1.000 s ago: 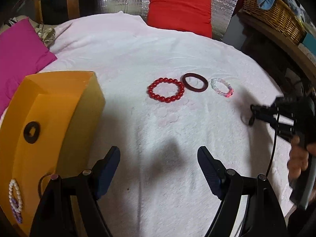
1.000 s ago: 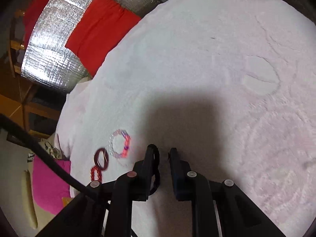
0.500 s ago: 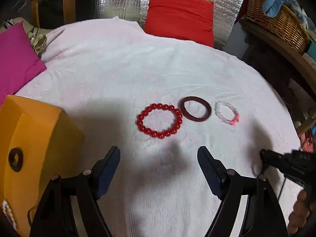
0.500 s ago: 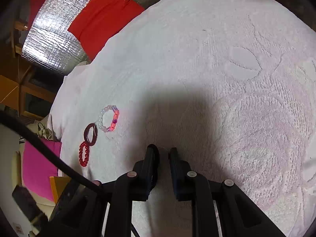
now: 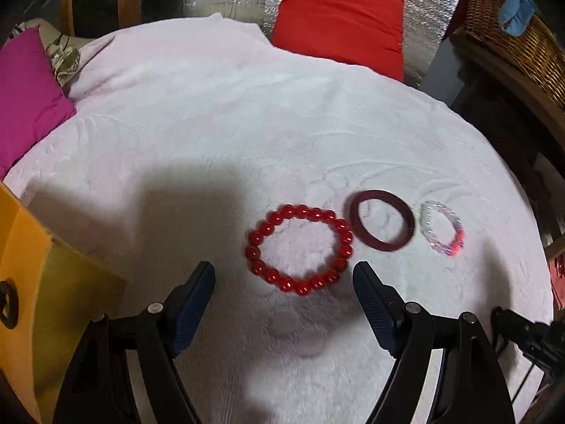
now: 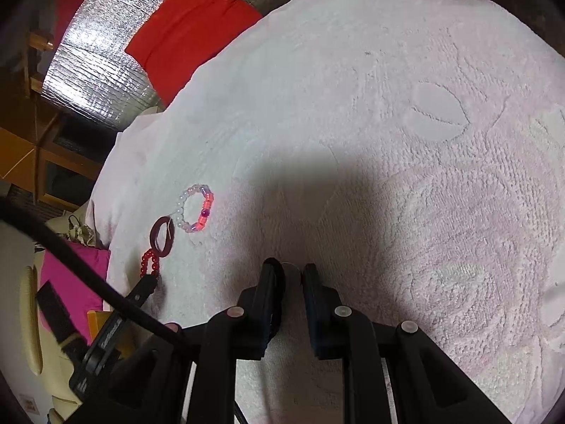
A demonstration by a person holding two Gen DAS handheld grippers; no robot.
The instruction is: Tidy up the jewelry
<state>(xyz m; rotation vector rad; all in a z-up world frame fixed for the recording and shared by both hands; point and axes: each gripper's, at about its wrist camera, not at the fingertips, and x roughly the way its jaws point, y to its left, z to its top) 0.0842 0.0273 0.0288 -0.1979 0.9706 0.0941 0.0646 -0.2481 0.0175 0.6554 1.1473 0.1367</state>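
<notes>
Three bracelets lie in a row on the pale pink blanket [image 5: 219, 134]: a red bead bracelet [image 5: 299, 249], a dark red bangle [image 5: 381, 224] and a clear and pink bead bracelet [image 5: 442, 232]. My left gripper [image 5: 284, 284] is open, its fingers either side of the near edge of the red bead bracelet. My right gripper [image 6: 291, 275] is nearly shut on a thin dark ring [image 6: 280, 270] over the blanket at the right. In the right wrist view the clear and pink bracelet [image 6: 195, 207], the bangle [image 6: 162, 233] and the red beads [image 6: 150, 263] show at the left.
A yellow jewelry box [image 5: 42, 282] stands at the left edge. A magenta pillow [image 5: 24, 99] lies at the far left, a red cushion [image 5: 339, 17] at the back against silver foil, and a wicker basket [image 5: 512, 31] at the back right.
My left gripper has moved forward and right, away from the yellow box, up to the red bead bracelet. My right gripper has drawn back toward the blanket's right side, still closed on the ring.
</notes>
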